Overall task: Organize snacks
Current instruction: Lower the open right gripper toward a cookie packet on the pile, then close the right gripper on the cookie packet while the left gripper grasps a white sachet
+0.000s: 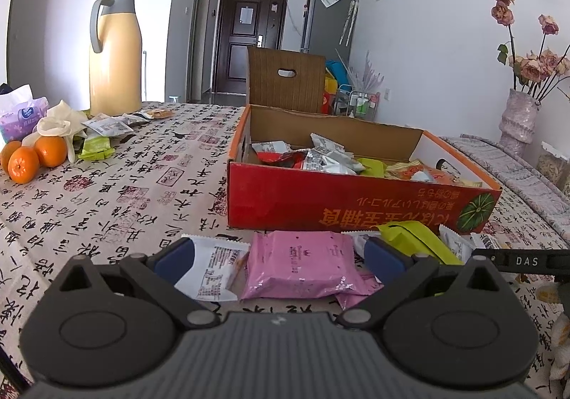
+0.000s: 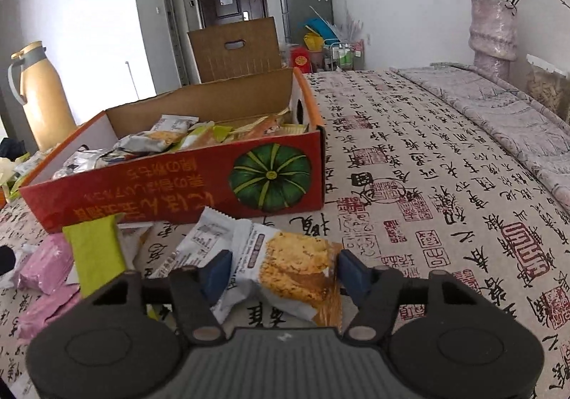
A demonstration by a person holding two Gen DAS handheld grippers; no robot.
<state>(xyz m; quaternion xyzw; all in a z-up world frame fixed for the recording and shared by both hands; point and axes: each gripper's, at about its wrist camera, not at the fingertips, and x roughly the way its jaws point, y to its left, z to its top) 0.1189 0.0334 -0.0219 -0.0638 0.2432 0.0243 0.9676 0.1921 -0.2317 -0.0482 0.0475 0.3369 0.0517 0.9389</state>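
Right wrist view puts our right claw [image 2: 283, 272] low over the tabletop [image 2: 445, 164], its jaws partly closed around a cake packet [image 2: 292, 270] that lies between the blue pads [image 2: 351, 272]. The right pad sits at the packet's edge and the left pad at its other side; we cannot tell for certain whether they already press on it, and the packet appears to rest on the cloth. We judge this packet light, puffy and crinkly, with a slick film that could slide, so a hold across its padded middle looks safer than a pinch on the thin sealed fins. A gentle squeeze should do, since the cake inside probably crushes easily.

Just beyond, a white packet [image 2: 210, 238] lies touching it, and a green packet [image 2: 96, 249] lies over pink ones to the left. Farther on stands the red box [image 2: 171, 192], open-topped and already holding many snacks.

From the left wrist view, our left claw [image 1: 279, 254] hovers with jaws wide apart and nothing between the pads. A pink packet [image 1: 302, 263] lies flat just ahead of it, between a white-wrapped snack [image 1: 217, 267] and a lime wrapper [image 1: 413, 238], all close against the box's near wall. Well away, more wrappers sit beside oranges [image 1: 35, 156] and a yellow flask [image 1: 115, 53].
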